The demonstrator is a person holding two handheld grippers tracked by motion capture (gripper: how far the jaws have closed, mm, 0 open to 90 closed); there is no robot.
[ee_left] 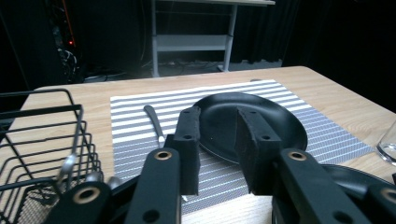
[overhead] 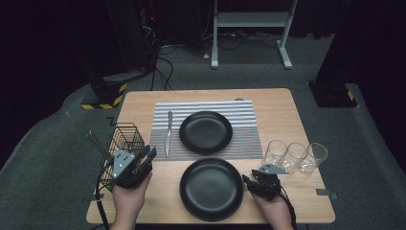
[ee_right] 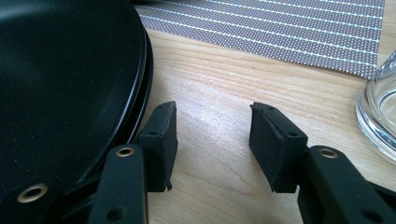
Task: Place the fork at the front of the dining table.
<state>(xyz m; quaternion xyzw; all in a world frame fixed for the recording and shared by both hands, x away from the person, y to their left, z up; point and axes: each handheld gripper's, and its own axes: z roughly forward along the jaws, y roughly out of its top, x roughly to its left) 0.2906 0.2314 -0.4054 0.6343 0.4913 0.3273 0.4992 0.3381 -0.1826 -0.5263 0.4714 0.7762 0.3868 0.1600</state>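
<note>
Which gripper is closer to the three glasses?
Right. The right gripper sits just before the glasses; the left gripper is across the table by the wire basket.

Left of the right gripper's fingers, the near plate is cut off by the frame's top and left edges. To their right, a glass is cropped at the edge. Behind the left gripper's fingers, part of the far plate is hidden.

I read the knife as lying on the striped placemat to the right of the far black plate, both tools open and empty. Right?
Not quite. The knife lies on the striped placemat to the left of the far black plate, as the high view shows. Both the left tool and right tool are open and empty.
</note>
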